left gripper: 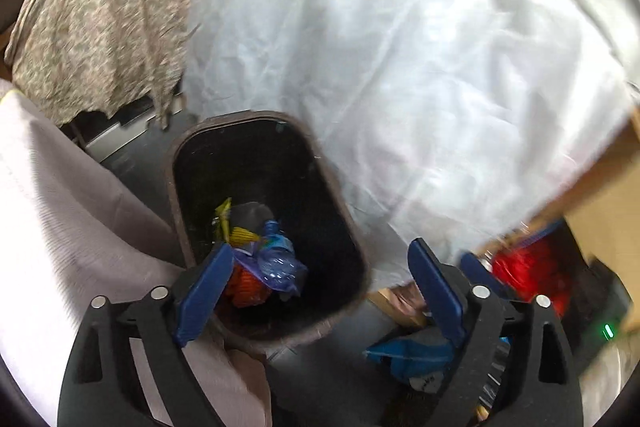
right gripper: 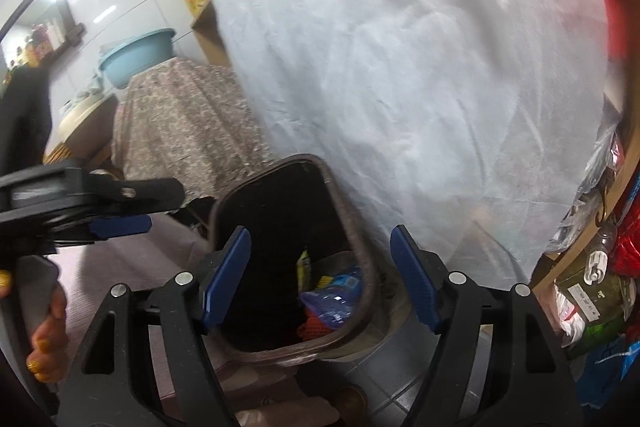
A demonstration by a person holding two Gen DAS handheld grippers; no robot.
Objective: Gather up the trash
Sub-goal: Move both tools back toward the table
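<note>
A dark brown trash bin [left gripper: 240,115] stands on the floor, also in the right wrist view [right gripper: 280,163]. Inside lie a crushed blue plastic bottle [left gripper: 276,259] [right gripper: 328,303], a yellow wrapper [left gripper: 236,233] [right gripper: 305,265] and an orange wrapper [left gripper: 248,285] [right gripper: 316,327]. My left gripper [left gripper: 320,259] hangs open above the bin's near end, with nothing between its pads. My right gripper [right gripper: 320,251] is open too, above the near rim and empty. At the left edge of the right wrist view, one blue pad [right gripper: 120,224] of the left gripper shows, with a hand [right gripper: 44,323] on its handle.
A large white cloth [left gripper: 400,67] drapes right beside the bin. Behind it is a floral cloth [left gripper: 100,27], to the left pink fabric [left gripper: 60,227]. A blue wrapper [left gripper: 408,351] lies on the floor. A red bag [left gripper: 528,271] and a cluttered shelf [right gripper: 592,299] stand on the right.
</note>
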